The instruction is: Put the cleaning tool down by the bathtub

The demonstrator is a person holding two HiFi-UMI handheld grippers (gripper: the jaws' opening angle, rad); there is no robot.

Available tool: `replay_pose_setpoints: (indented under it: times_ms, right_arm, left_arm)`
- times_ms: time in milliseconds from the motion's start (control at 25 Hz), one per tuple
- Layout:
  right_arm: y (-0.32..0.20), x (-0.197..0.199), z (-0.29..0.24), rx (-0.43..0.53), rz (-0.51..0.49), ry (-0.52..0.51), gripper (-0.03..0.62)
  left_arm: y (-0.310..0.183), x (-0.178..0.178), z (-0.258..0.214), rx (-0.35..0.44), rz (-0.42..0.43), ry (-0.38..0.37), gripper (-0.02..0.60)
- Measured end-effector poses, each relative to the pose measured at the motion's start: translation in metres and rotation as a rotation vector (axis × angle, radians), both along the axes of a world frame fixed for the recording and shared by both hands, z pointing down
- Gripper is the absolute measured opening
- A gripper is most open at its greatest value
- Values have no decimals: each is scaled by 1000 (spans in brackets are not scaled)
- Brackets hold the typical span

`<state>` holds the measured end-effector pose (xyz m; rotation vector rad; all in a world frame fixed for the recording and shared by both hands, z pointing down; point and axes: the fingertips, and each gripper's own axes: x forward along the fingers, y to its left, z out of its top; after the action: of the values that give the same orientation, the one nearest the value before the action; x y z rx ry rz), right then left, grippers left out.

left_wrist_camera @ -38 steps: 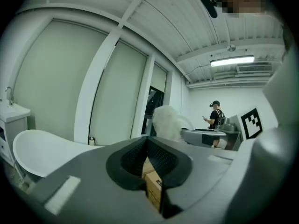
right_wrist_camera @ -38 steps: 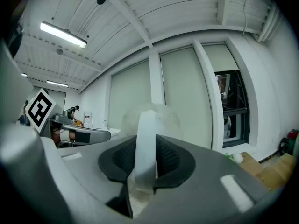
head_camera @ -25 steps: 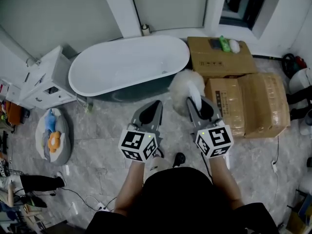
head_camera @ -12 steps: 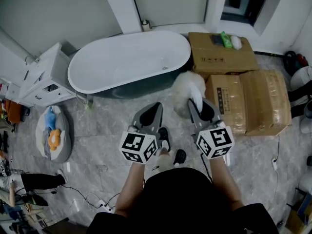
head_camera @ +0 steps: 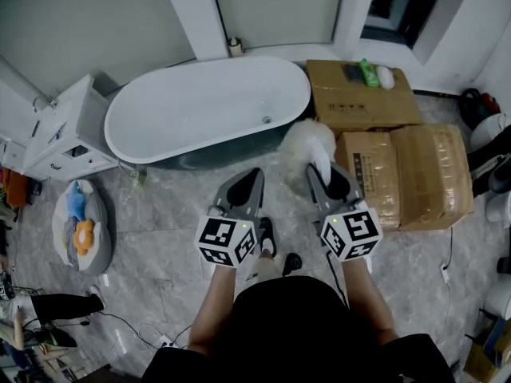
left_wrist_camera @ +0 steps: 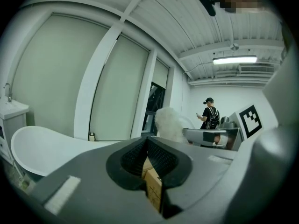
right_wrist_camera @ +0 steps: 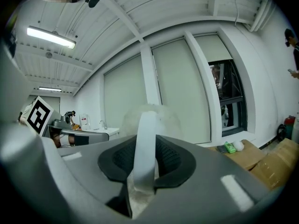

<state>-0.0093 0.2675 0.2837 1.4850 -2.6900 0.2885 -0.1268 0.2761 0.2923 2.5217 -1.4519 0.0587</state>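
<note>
A white bathtub [head_camera: 200,106] stands on the grey tiled floor against the wall, and its rim also shows in the left gripper view [left_wrist_camera: 42,146]. The cleaning tool is a fluffy white duster [head_camera: 306,144] with a flat white handle [right_wrist_camera: 144,148]. My right gripper [head_camera: 317,171] is shut on that handle, and the fluffy head [right_wrist_camera: 152,118] stands out past the jaws, off the tub's right end and above the floor. My left gripper [head_camera: 253,175] hangs beside it, jaws together with nothing in them [left_wrist_camera: 147,140].
Cardboard boxes [head_camera: 363,96] [head_camera: 415,170] lie right of the tub, with a green bottle [head_camera: 367,72] on the far one. A white cabinet [head_camera: 60,130] stands left of the tub, a cushion with toys [head_camera: 80,223] below it. The person's shoes [head_camera: 267,236] are under the grippers.
The person has stepped forward, carrying both grippers and the duster a little closer to the tub's right end. The right gripper's hold on the handle is unchanged.
</note>
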Motion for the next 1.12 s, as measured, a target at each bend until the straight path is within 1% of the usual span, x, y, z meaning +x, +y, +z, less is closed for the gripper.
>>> replay_pose_setpoints:
  times_ms: [320,520,720,1000,1120]
  right_arm:
    - [-60,-28,-5,-13,-3,15,95]
    - [-103,-46,-6,-21,13,24,96]
    - [-137,-63,-10,-23,34,37,97]
    - [-169,-80,-5,-36,71,49,97]
    - [-176,-88,0,-45,82,48,97]
  left_arm:
    - [-60,-26,-4,-5,6,20,-2]
    - [-104,-46,-7,4,17,26,-2]
    - [-141,-62,-15,17,48,55,-2]
    - [-176,-71,-13,15,111,42,-2]
    - [-186,-79,-9,9,119,42,-2]
